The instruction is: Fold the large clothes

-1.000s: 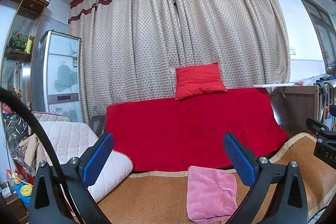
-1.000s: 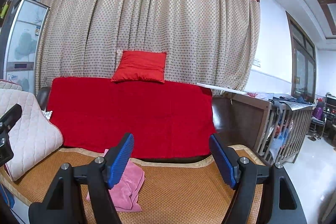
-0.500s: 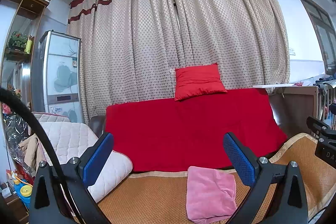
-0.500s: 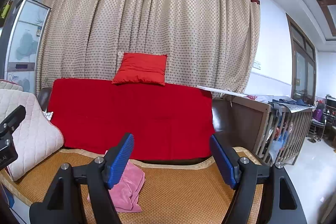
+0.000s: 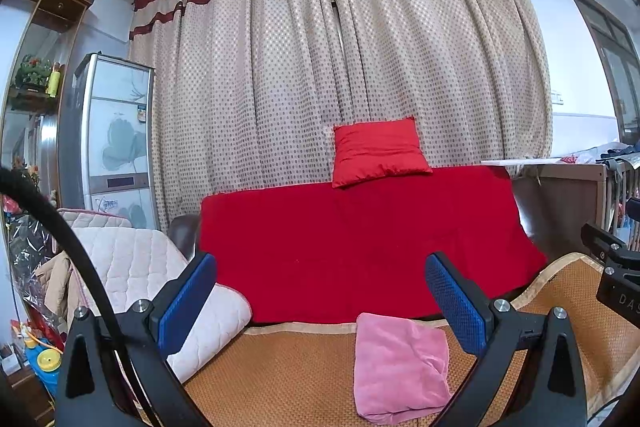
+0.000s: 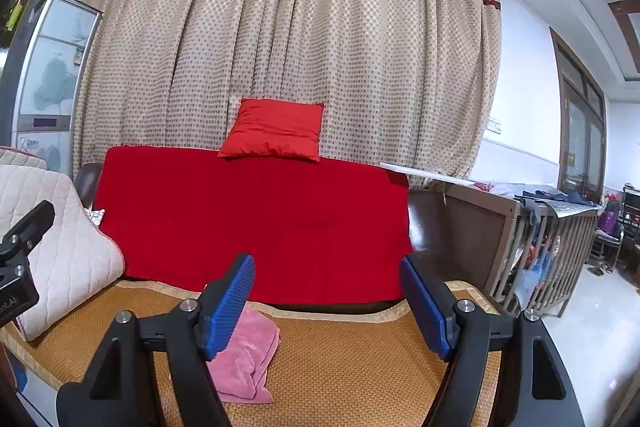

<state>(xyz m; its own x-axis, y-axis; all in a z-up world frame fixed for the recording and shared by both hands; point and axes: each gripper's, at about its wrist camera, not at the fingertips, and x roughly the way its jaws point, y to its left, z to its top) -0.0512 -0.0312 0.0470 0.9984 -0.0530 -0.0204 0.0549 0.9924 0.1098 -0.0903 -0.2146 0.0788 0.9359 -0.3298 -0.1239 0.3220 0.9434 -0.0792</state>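
The pink garment (image 5: 400, 359) is seen lying bunched on the woven mat (image 5: 288, 379), just before the red-covered sofa back (image 5: 360, 243). The left gripper (image 5: 320, 301) is held level above it, jaws spread, nothing between them. The right gripper (image 6: 326, 303) is likewise held wide and empty. Soft, light, floppy cloth is expected; a corner or hem edge is best pinched.

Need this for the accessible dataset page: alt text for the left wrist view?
The left gripper, fingers spread and empty, hovers over a folded pink cloth lying on a woven orange mat. Behind are a sofa under a red cover, a red cushion and dotted beige curtains.
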